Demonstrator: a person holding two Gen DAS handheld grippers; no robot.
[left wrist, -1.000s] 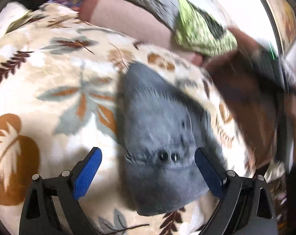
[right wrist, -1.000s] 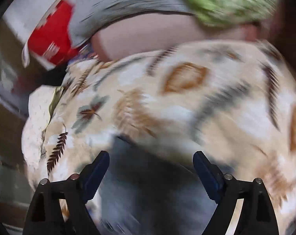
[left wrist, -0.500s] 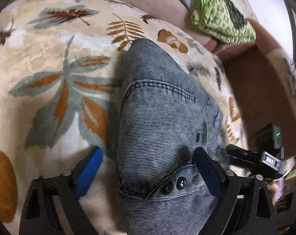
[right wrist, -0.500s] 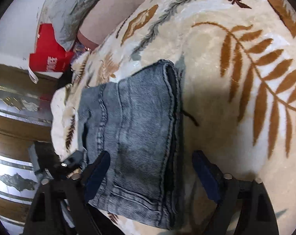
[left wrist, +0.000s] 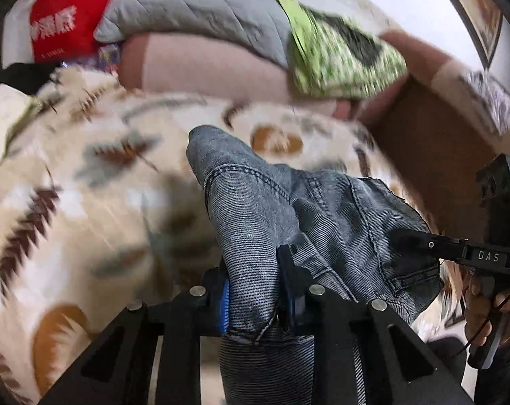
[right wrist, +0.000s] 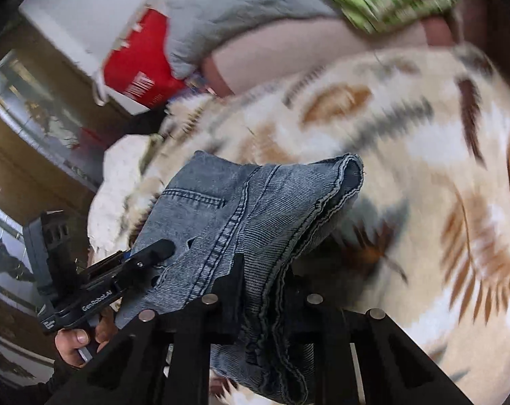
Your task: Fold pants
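The grey-blue denim pants [left wrist: 255,209] are bunched and lifted off the leaf-patterned blanket [left wrist: 69,185]. My left gripper [left wrist: 253,290] is shut on the waist end of the pants. My right gripper [right wrist: 265,290] is shut on the stacked hem end of the pants [right wrist: 255,202]. Each gripper shows in the other's view: the right one [left wrist: 457,253] at the pants' right edge, the left one [right wrist: 120,270] at their left edge. The cloth hangs between the two.
A grey quilted pillow [left wrist: 201,3], a green patterned cloth [left wrist: 342,57] and a red bag [left wrist: 62,23] lie at the far side. A brown wooden frame [left wrist: 433,155] stands at the right. A wooden cabinet [right wrist: 25,155] is at the left in the right wrist view.
Both grippers were open over the flat pants; now each has shut on an end and raised it off the blanket. The views have tilted up towards the pillows.
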